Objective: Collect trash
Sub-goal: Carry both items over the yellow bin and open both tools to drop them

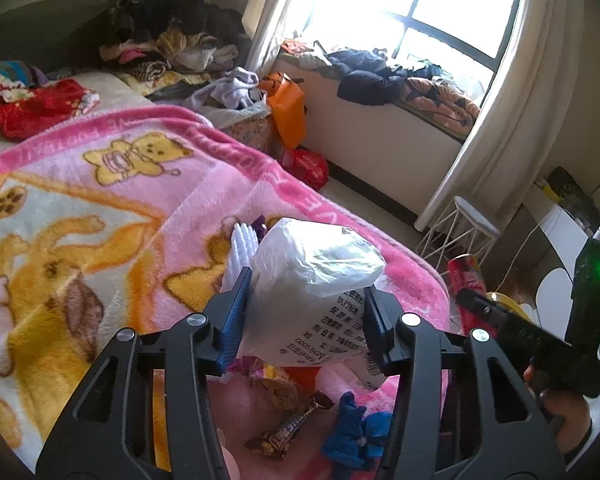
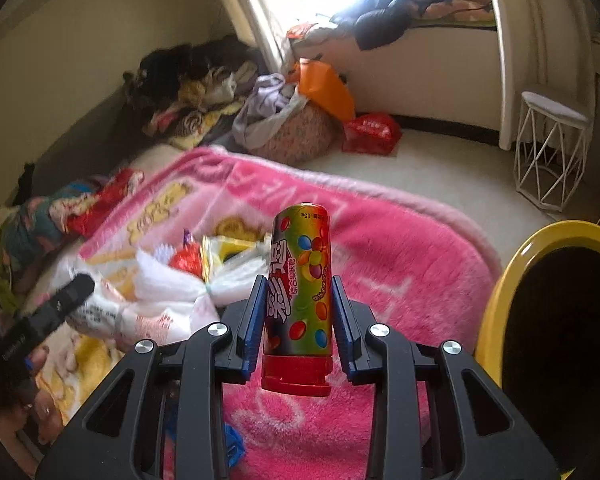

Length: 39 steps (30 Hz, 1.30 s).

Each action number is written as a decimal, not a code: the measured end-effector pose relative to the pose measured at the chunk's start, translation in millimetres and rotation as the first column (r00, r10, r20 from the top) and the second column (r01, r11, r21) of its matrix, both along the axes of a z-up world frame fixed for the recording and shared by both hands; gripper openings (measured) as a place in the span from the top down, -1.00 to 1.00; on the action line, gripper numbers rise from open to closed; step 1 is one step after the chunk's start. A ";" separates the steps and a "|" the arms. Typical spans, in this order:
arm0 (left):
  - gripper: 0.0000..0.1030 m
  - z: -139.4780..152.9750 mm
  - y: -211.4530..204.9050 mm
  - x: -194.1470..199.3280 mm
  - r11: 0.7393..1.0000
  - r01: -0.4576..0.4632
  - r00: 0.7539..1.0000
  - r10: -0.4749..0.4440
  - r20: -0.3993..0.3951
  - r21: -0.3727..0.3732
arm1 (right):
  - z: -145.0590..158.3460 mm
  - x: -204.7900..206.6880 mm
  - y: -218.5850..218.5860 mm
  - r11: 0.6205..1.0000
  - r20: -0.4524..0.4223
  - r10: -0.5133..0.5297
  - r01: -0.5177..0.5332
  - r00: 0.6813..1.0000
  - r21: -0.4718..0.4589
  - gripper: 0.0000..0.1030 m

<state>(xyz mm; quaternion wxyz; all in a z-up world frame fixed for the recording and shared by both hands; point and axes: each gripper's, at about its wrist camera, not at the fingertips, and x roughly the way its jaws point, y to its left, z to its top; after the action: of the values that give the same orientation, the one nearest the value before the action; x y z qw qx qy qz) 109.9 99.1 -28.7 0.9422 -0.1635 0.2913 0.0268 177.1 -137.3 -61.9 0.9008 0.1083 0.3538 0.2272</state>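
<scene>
Two grippers work over the pink blanket (image 1: 112,184), the landmark for everything else. Over its near edge, the left gripper (image 1: 306,316) pinches a crumpled white plastic bag (image 1: 312,268) with printed text between its blue pads, lifted clear of the blanket, while a candy bar wrapper (image 1: 288,428) and a blue scrap (image 1: 356,432) lie on the blanket below it. Further right, the right gripper (image 2: 296,312) clamps a candy tube (image 2: 300,288) red cap down above the blanket, with a yellow-rimmed bin (image 2: 496,300) just beyond the blanket's right edge.
</scene>
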 end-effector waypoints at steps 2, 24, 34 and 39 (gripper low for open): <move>0.19 9.6 -5.1 -4.5 1.000 0.001 1.000 -0.001 0.021 0.015 | 7.0 -1.5 -5.8 1.000 0.023 -0.011 0.010 1.000 0.007 0.42; 0.20 50.3 -116.0 17.1 0.982 0.176 0.976 -0.183 0.118 0.072 | 16.9 -28.3 -127.6 0.970 0.065 -0.238 0.234 0.969 0.062 0.42; 0.20 34.2 -178.3 35.2 0.955 0.281 0.953 -0.290 0.092 0.099 | 14.9 -33.0 -178.4 0.942 0.040 -0.329 0.324 0.944 0.090 0.42; 0.20 25.4 -208.5 45.1 0.937 0.330 0.937 -0.340 0.076 0.118 | 10.2 -34.0 -203.1 0.934 0.021 -0.349 0.346 0.937 0.091 0.42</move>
<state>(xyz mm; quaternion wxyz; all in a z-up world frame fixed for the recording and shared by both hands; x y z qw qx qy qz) 155.0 -109.4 -3.3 0.9529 -0.0637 0.2679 -0.1268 143.1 -340.3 -51.8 0.9278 0.2034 0.3021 0.0812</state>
